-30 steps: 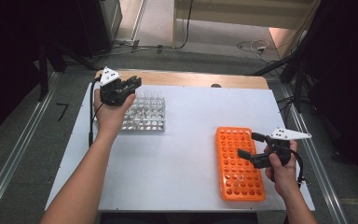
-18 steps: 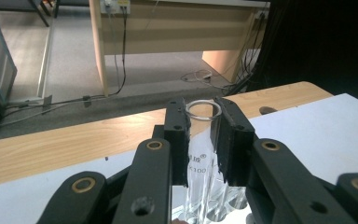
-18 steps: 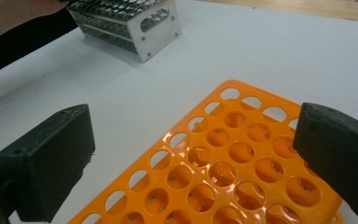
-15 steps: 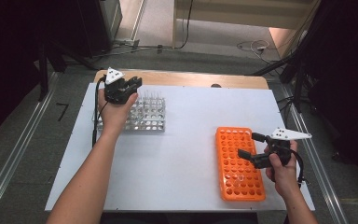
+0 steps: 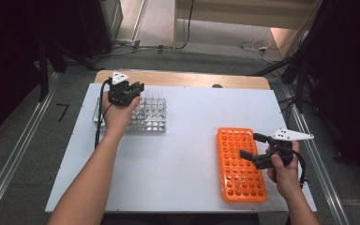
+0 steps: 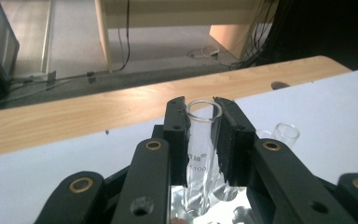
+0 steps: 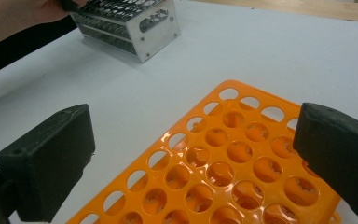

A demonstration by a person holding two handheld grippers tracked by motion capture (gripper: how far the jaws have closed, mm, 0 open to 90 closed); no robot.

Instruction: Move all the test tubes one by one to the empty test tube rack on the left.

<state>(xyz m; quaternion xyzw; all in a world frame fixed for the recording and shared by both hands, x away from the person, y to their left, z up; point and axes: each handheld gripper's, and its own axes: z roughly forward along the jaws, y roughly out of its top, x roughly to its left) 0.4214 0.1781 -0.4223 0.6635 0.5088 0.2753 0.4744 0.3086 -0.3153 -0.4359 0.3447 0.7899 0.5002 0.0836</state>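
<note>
White tabletop under me, with a wooden strip along its far edge and a grey floor strewn with cables beyond — that is the setting I'm working in. My left gripper is over the metal test-tube rack at the far left of the table, and its two black jaws are clamped on a clear glass test tube just below the rim, pads pressed to the glass on both sides. I can see the tube standing upright with its lower end down in the rack's shiny top plate. Faint white print runs down the glass; I make out what looks like "100" and a few smaller marks above it, too blurred to read properly. Just beside it, another empty tube's rim shows past the jaw. My right gripper sits over the near right side — its jaws stand wide apart with nothing between them, hovering above the orange plastic tube rack, whose round holes I see empty. Both racks are well apart, bare white table between them.
</note>
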